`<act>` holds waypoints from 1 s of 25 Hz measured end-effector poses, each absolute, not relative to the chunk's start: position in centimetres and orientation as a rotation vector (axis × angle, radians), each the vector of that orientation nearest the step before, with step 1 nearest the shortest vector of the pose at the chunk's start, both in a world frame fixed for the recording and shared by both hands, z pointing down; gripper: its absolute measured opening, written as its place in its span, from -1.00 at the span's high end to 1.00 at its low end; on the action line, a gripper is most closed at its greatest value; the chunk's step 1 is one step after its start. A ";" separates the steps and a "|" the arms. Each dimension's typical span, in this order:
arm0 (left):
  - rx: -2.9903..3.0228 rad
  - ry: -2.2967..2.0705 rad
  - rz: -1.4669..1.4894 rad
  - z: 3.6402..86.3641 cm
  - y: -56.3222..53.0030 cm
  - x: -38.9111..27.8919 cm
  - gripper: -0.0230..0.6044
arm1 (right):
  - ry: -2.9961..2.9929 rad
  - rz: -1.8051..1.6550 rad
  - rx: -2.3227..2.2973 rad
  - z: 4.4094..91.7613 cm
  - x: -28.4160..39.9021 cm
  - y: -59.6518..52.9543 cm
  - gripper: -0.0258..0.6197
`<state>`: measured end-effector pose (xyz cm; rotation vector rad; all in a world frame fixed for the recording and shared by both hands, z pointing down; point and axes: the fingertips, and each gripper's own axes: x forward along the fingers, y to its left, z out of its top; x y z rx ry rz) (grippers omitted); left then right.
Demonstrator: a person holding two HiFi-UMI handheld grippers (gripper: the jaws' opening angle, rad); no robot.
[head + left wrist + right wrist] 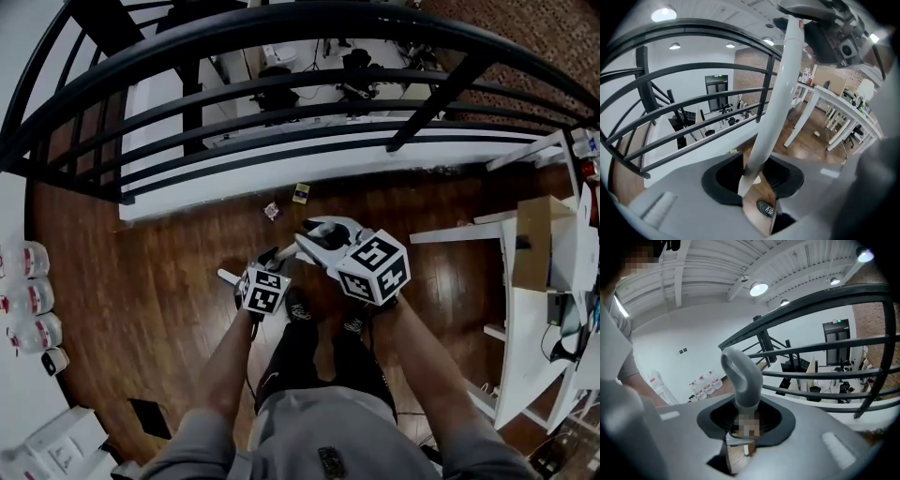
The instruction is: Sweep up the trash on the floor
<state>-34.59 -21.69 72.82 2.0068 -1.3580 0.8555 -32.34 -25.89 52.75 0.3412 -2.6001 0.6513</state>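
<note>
Floor (169,272) under you: dark wood boards, polished, soft sheen.
Railing (281,37): black metal bars, smooth, satin finish.
Pole (780,93): white, smooth, glossy; metal or plastic you cannot tell.
Handle (740,376): grey plastic, matt, smooth.
Surface (525,366): white, smooth, faintly shiny.
Box (532,239): plain brown cardboard, dull.
Your shorts (291,361): black cloth, matt.

Two bits of trash lie near each other on the wooden floor (169,272), ahead at 12 o'clock: a crumpled reddish scrap (272,211) and, at its 1 o'clock, a yellow-and-dark scrap (301,193). A tilted white pole (776,103) is clamped in the left tool (757,180). The right tool (740,427) grips a grey looped handle (742,376).
</note>
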 end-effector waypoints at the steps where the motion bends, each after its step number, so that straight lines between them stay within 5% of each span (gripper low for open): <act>1: 2.007 -1.344 0.884 73.7 -21.5 -34.5 0.54 | -2.588 0.641 0.348 53.6 -32.1 -25.4 0.63; 9: 2.130 -1.231 0.835 74.1 -26.7 -33.9 0.52 | -2.523 0.502 0.483 53.3 -32.8 -28.1 0.63; 25: 2.387 -0.897 0.943 71.9 -29.4 -21.9 0.51 | -2.454 0.569 0.822 51.0 -21.3 -29.2 0.63</act>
